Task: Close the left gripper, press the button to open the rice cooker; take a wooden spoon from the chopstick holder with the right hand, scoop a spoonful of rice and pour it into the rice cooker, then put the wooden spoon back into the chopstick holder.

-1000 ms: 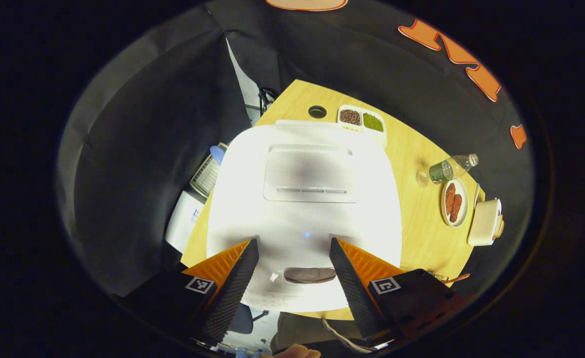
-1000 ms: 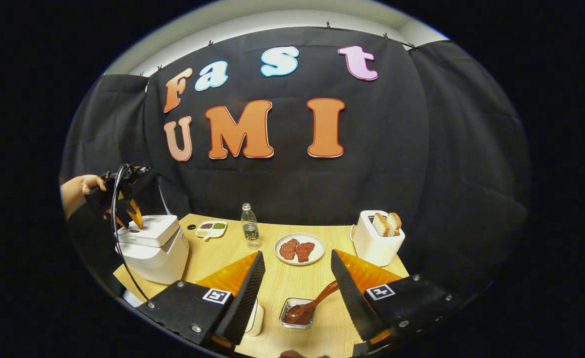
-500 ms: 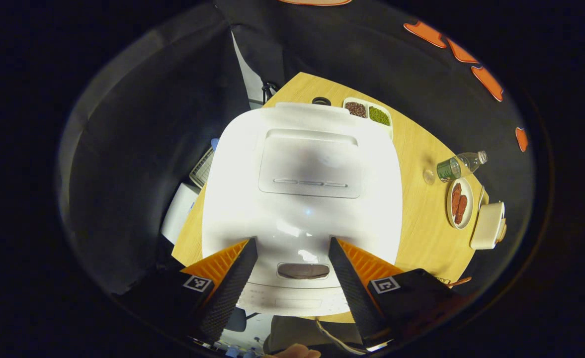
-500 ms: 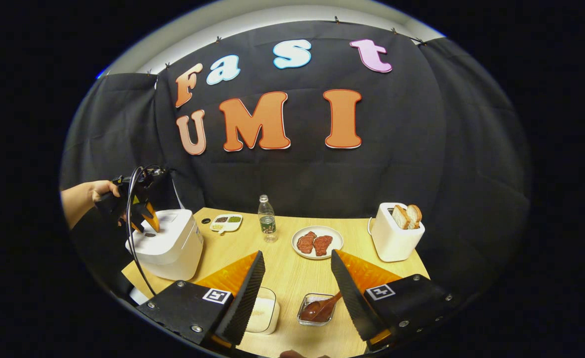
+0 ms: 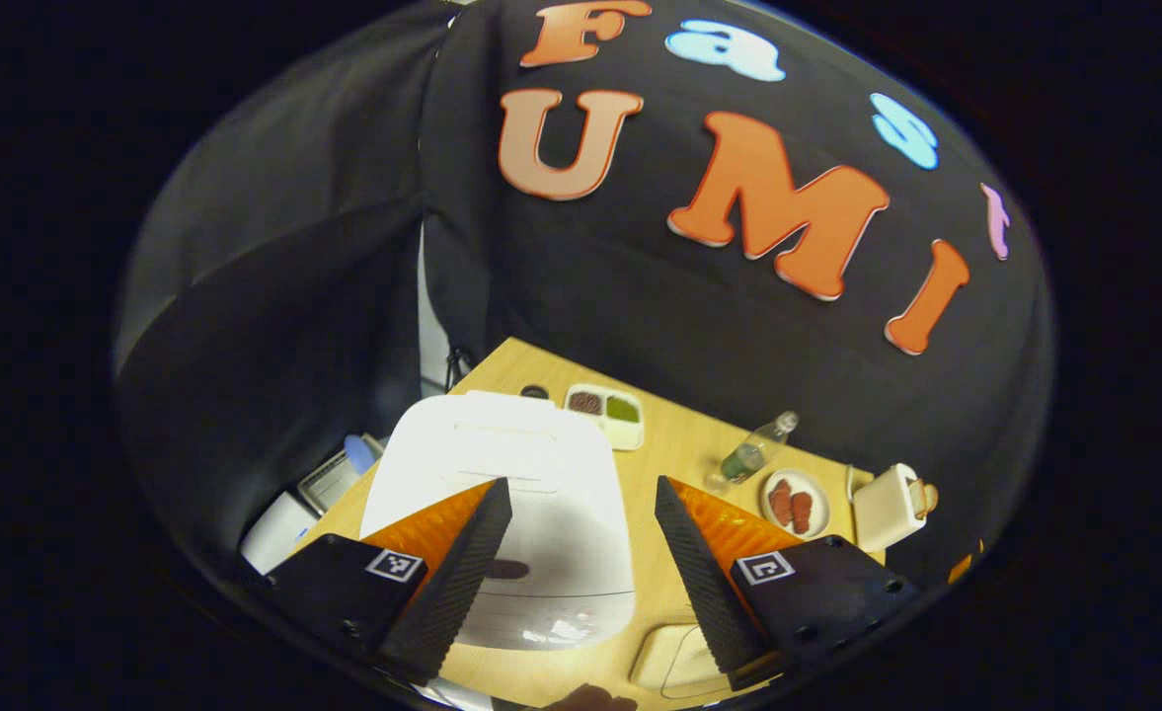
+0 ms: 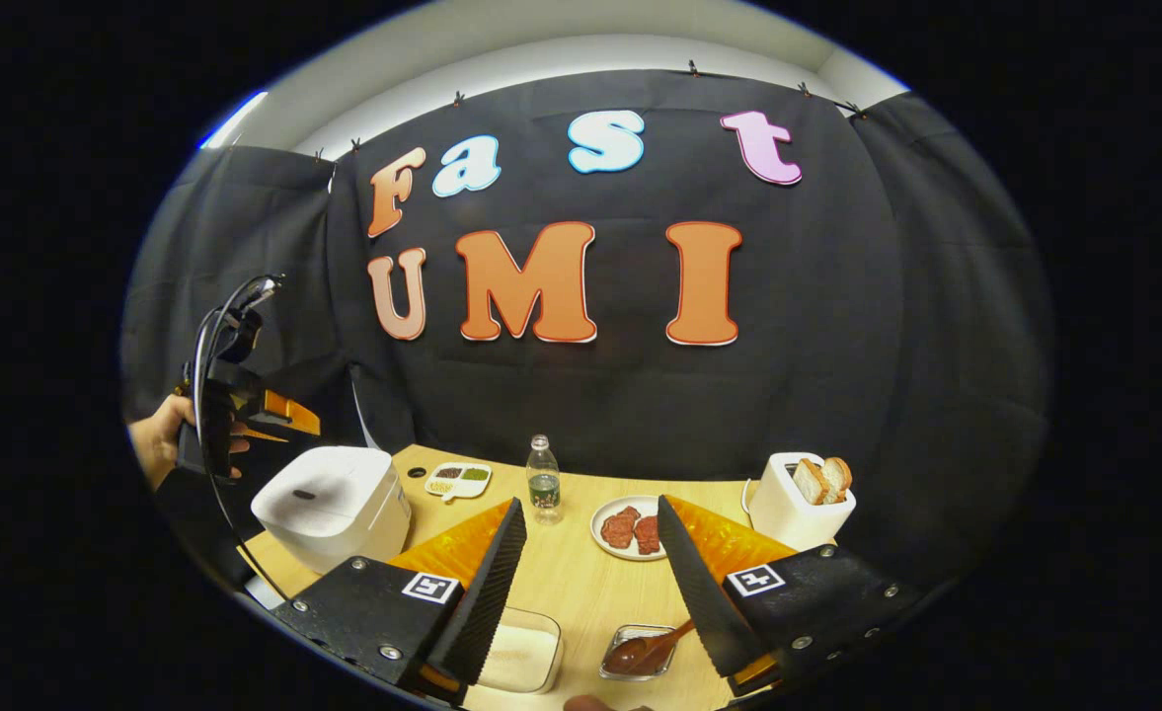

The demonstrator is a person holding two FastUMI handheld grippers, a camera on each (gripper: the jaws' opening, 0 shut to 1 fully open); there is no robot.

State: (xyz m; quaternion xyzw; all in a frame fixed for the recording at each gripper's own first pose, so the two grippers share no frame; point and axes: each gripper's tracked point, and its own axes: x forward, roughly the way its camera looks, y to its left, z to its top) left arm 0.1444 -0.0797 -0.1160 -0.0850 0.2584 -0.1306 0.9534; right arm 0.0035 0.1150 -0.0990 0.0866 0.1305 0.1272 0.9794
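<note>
Rice cooker (image 5: 502, 513) lid closed, below spread empty left gripper (image 5: 573, 553) fingers, right gripper (image 6: 590, 573) fingers spread, empty.

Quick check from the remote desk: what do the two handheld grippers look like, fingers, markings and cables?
Both grippers, left gripper and right gripper, have orange wedge fingers with black ridged pads, on black blocks bearing white square-patterned tags. In the right gripper view, a black cable loops over the left one.

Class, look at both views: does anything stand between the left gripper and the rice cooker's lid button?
Nothing visible does. The left gripper hangs open in the air above the closed rice cooker, and the dark button on its lid lies bare, with only open air between them.
</note>
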